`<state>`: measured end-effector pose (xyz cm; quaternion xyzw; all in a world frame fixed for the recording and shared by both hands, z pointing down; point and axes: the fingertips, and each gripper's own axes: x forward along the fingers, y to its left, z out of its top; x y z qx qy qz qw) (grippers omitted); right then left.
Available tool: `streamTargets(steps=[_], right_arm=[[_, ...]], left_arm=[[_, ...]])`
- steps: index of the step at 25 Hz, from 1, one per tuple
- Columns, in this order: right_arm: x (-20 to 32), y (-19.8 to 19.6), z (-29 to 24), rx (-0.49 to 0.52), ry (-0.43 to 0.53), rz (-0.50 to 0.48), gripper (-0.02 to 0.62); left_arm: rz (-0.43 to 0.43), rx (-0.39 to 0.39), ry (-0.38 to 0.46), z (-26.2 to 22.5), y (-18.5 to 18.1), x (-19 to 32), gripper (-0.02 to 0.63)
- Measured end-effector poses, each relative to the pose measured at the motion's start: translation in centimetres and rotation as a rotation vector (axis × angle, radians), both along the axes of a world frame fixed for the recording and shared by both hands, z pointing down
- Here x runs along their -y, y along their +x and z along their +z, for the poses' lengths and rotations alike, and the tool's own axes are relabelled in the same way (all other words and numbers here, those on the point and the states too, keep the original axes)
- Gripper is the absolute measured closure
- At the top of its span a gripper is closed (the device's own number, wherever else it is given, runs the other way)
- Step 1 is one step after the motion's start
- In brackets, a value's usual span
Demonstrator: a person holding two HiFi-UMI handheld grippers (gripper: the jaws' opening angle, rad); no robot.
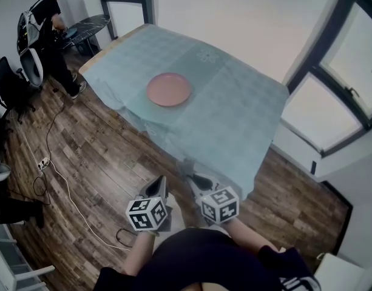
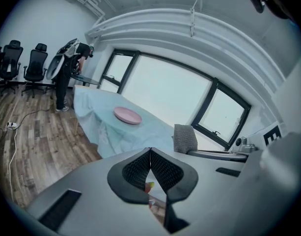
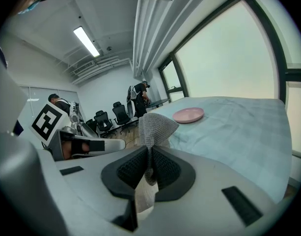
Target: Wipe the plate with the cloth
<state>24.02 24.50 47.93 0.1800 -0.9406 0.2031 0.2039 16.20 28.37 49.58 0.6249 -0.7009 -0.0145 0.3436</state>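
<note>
While the person is standing back from the near edge of the table (image 1: 246, 132), which is draped in pale blue, both grippers are hovering close to the body, well apart from the pink plate (image 1: 169, 90). The plate is lying flat on the table, left of its middle, with nothing touching it. The right gripper (image 3: 149, 151) is clenching a grey knitted cloth (image 3: 154, 126) between its jaws, and the cloth is sticking up above the jaw tips in a folded flap. The left gripper (image 2: 150, 152) is pressing its jaws together at the tips, with nothing caught between them. The two grippers are sitting just beside each other. At the far left of the room, another person (image 1: 49, 29) is standing on the wooden floor (image 1: 101, 156) by a dark table (image 1: 88, 26), near black office chairs (image 2: 22, 63).
</note>
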Motion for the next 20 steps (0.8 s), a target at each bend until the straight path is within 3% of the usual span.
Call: streamTargets(steps=[20], right_arm=[[12.8,-13.8,-0.2,-0.039,-0.004,0.161,0.563]], left_arm=[[0.155,-0.010,-0.054,0.7,-14.3,13.1,0.592]])
